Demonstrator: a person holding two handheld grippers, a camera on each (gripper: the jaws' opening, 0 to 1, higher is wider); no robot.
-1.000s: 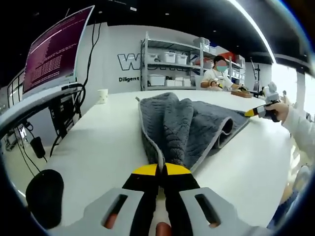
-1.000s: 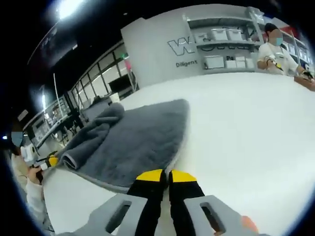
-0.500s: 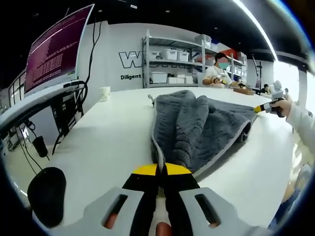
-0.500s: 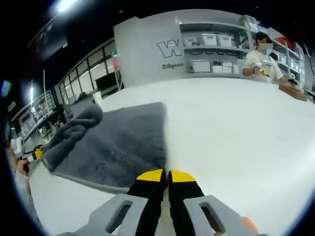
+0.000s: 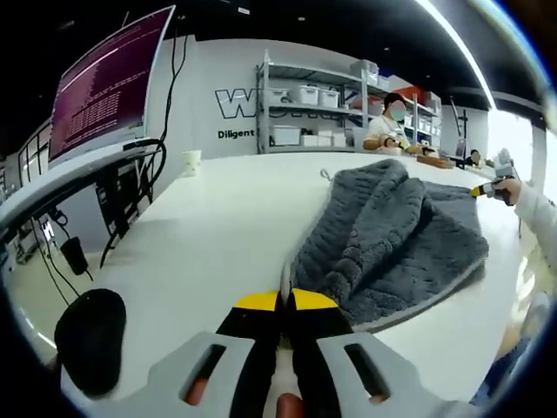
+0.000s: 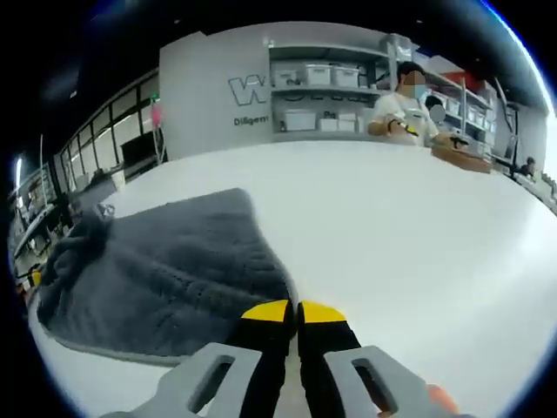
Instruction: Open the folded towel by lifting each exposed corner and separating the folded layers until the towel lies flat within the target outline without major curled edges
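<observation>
Two hand-held grippers each pinch a corner of the grey towel (image 5: 392,235) on the white tabletop (image 5: 218,226). In the left gripper view, the left hand-held gripper (image 5: 285,300) has its yellow-tipped jaws pressed together on the towel's near corner, a thin pale edge running up from between them. From there the towel spreads away to the right in thick bunched ridges, partly rumpled and not flat. At the far right of that view a sleeved hand (image 5: 509,187) holds the other gripper at the towel's far corner.

In the right gripper view, the right hand-held gripper (image 6: 292,309) is closed as well, its jaws meeting on the towel (image 6: 148,270) corner just at their tips. The towel stretches off to the left, flatter near the jaws and heaped into folds at its far end.

A monitor (image 5: 109,83) with lines of text stands at the left of the tabletop, a dark mouse (image 5: 87,340) lies near the edge, and a white cup (image 5: 191,161) sits further back. Shelves (image 5: 305,109) with bins line the wall, and a seated person (image 6: 405,109) works at the far side.
</observation>
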